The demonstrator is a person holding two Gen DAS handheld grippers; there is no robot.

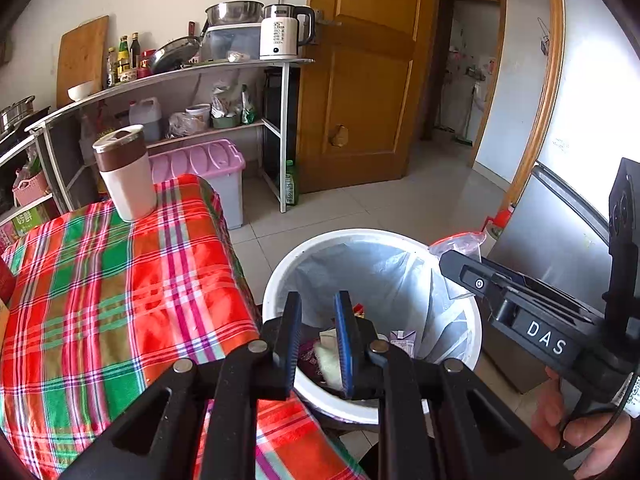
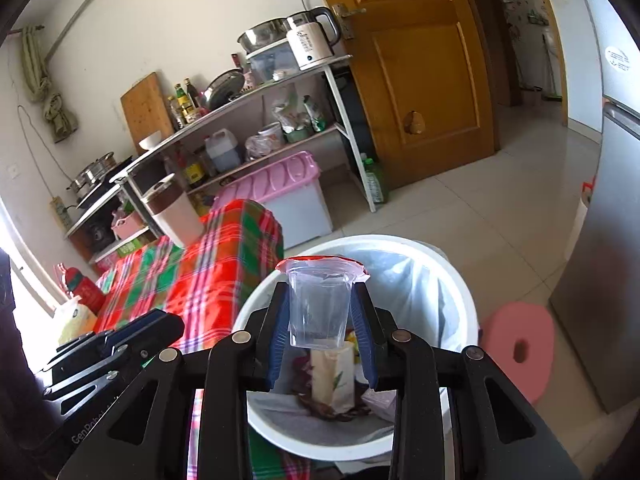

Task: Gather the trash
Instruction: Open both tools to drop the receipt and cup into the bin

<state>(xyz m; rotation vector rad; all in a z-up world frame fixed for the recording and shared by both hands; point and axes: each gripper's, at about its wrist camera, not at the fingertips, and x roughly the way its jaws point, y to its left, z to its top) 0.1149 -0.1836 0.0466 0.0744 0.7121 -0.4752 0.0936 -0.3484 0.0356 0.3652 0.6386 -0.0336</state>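
Clear, thin plastic is what I have between the blue pads of my right gripper point(image 2: 323, 322): a small disposable cup point(image 2: 318, 306) with a red-edged foil lid still partly on its rim, pinched across its side walls and held upright above the white trash bin point(image 2: 460, 280). I judge it nearly weightless, springy and easy to crush, with slick walls, so a light squeeze low on the body, below the flared rim, seems the safest hold; a harder one would likely buckle it or pop it out. My left gripper point(image 1: 318, 340) hangs over the near edge of the same bin with its jaws parted a little and nothing between them. Inside the bin's grey liner I see a carton and other wrappers already lying at the bottom. Just beside the bin stands the table with the red and green plaid cloth point(image 1: 120, 280), a brown-and-cream tumbler point(image 1: 126, 172) on its far corner.
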